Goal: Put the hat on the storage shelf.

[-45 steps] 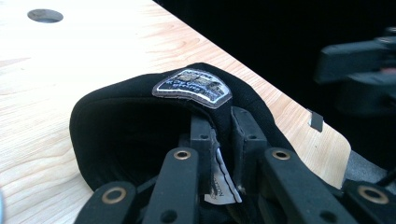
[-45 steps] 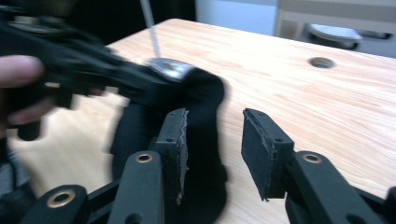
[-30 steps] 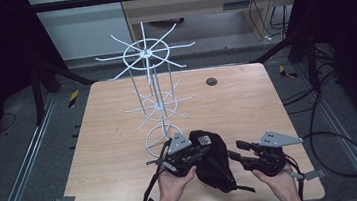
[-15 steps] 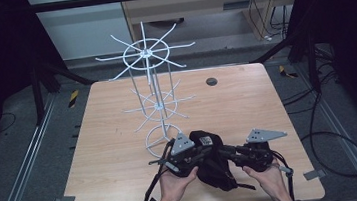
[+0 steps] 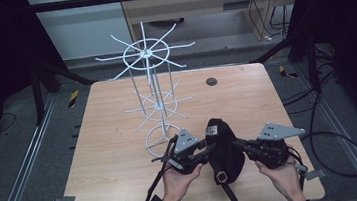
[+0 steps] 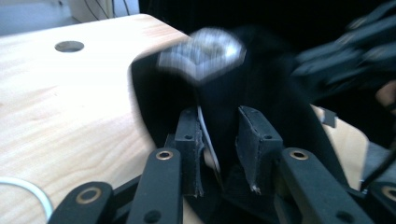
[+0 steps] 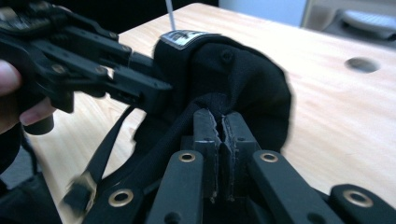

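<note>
A black cap (image 5: 224, 148) with a silver sticker hangs between the two grippers near the table's front edge. My left gripper (image 5: 211, 149) is at its left side. In the left gripper view the left gripper (image 6: 219, 135) has just been opening, and its pads stand apart with the cap's fabric (image 6: 261, 84) and a white label edge between them. My right gripper (image 5: 239, 144) is at the cap's right side. In the right gripper view the right gripper (image 7: 220, 123) has just closed, and its pads pinch the cap's (image 7: 243, 84) edge. A strap with a buckle (image 5: 222, 177) dangles below.
A white wire rack (image 5: 154, 103) with spoke arms stands on the wooden table (image 5: 111, 153), just left of and behind the left gripper. A round hole (image 5: 211, 81) is in the tabletop farther back. Cables trail off the table's right side.
The right gripper came in to the cap's right side and its jaws closed on the fabric. The cap now looks narrower and more upright. The left hand stayed in place.
</note>
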A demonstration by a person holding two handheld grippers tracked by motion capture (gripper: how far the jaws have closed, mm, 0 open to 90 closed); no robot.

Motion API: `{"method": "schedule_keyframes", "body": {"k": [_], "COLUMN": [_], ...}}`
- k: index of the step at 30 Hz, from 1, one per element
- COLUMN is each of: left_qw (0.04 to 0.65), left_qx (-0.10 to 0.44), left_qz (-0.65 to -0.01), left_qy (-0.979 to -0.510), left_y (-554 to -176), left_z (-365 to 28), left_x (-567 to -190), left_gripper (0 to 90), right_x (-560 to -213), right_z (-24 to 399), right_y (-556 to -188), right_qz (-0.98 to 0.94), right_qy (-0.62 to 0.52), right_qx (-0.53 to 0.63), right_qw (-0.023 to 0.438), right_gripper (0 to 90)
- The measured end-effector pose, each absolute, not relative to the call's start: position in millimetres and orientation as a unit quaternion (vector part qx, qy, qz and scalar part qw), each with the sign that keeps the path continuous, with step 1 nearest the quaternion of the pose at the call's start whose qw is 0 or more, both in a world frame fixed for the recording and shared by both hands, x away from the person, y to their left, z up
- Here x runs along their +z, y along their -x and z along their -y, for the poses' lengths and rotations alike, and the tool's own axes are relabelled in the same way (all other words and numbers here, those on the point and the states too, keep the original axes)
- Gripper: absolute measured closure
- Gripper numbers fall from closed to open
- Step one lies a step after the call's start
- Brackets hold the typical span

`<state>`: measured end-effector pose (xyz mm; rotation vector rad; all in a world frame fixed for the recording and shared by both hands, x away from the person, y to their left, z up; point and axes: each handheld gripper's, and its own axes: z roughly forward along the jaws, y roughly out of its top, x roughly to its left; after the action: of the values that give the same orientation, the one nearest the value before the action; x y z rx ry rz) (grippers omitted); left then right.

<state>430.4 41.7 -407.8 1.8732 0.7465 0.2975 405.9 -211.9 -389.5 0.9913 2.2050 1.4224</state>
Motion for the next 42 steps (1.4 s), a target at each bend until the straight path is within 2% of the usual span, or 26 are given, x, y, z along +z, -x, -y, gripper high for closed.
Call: {"method": "schedule_keyframes", "body": {"k": [5,10,25,33,37,38,42], "left_qw": [0.507,0.487,0.448,0.447,0.449,0.452,0.449], "left_qx": [0.131,0.147,0.180,0.206,0.216,0.215,0.226], "left_qz": [-0.315,-0.312,-0.342,-0.388,-0.420,-0.431,-0.455], "left_qy": [-0.792,-0.803,-0.806,-0.779,-0.758,-0.751,-0.735], "left_y": [-432,-427,-391,-393,-402,-404,-412], "left_z": [-36,-50,-151,-203,-227,-232,-251], "left_x": [-412,-416,-428,-435,-439,-440,-443], "left_gripper": [66.6,61.4,51.9,50.6,49.9,49.9,49.0], "right_x": [-372,-382,-422,-449,-446,-438,-417], "right_z": [215,205,144,113,114,120,142], "right_y": [-399,-405,-446,-462,-460,-457,-447], "right_qz": [-0.797,-0.808,-0.834,-0.857,-0.850,-0.838,-0.813], "right_qy": [-0.344,-0.342,-0.338,-0.335,-0.339,-0.342,-0.345], "right_qx": [0.448,0.432,0.392,0.340,0.353,0.380,0.422], "right_qw": [0.215,0.211,0.192,0.196,0.195,0.194,0.205], "right_gripper": [85.7,85.4,84.1,83.5,79.1,74.1,67.3]}}
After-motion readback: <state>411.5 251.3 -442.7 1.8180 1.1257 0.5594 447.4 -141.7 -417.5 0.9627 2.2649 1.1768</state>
